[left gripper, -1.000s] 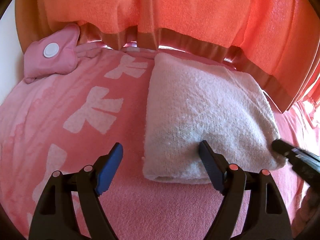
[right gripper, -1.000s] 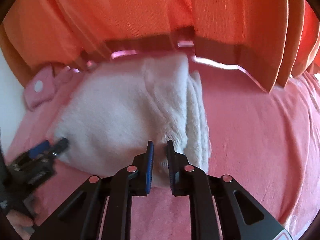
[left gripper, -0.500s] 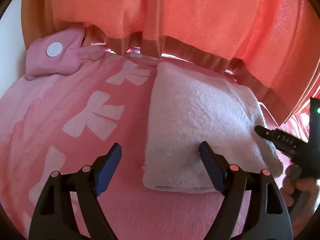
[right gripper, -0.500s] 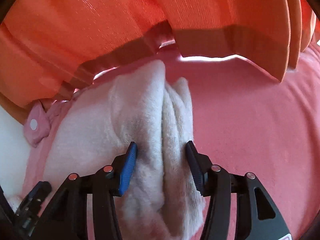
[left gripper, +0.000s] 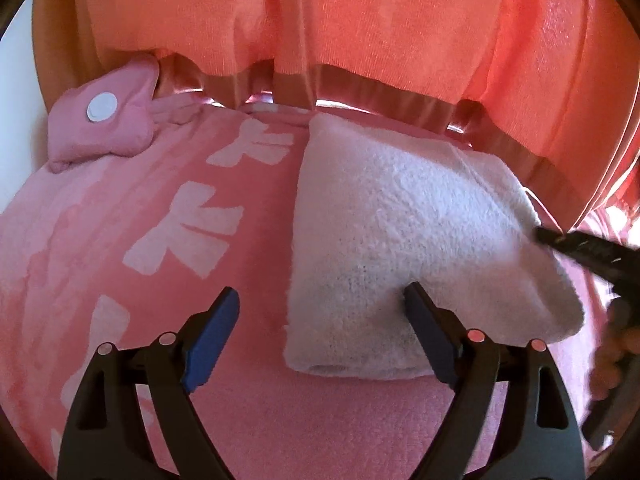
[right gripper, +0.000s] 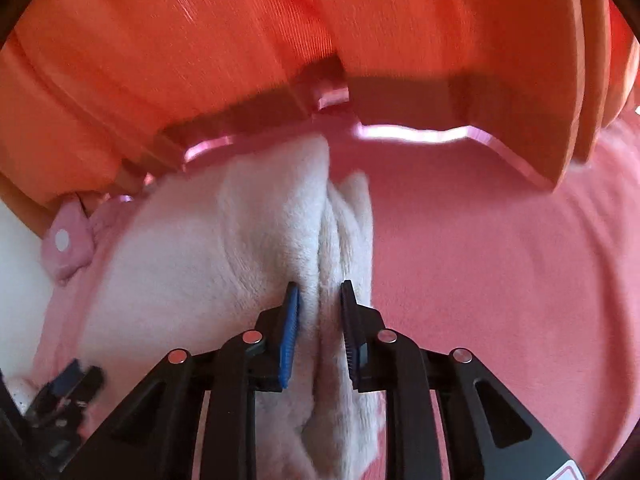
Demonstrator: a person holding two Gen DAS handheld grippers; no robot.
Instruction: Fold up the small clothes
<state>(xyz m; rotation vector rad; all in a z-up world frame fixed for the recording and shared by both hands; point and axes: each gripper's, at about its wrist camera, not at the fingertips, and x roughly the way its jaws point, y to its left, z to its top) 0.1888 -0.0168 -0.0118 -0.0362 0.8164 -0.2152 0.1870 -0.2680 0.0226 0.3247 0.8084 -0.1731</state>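
Right wrist cam: right gripper (right gripper: 318, 312) was spread around the white garment (right gripper: 224, 264) edge 0.5 s ago, now pinching its layers. Garment sits folded on pink blanket (left gripper: 120, 240). Left gripper (left gripper: 320, 320) spread wide, empty. Prob next fold/lift.

Towel (left gripper: 404, 240) white, fluffy, plain; blanket (left gripper: 100, 240) pink with pale pink/white bow shapes on the left part, plain deeper pink on the right (right gripper: 500, 280). Curtain (left gripper: 360, 20) orange with a darker brownish band along its hem; small cushion (left gripper: 104, 120) pink with one white round dot. Both grippers black with blue pads and small pinkish-silver rivets: left gripper (left gripper: 322, 330), right gripper (right gripper: 318, 320).
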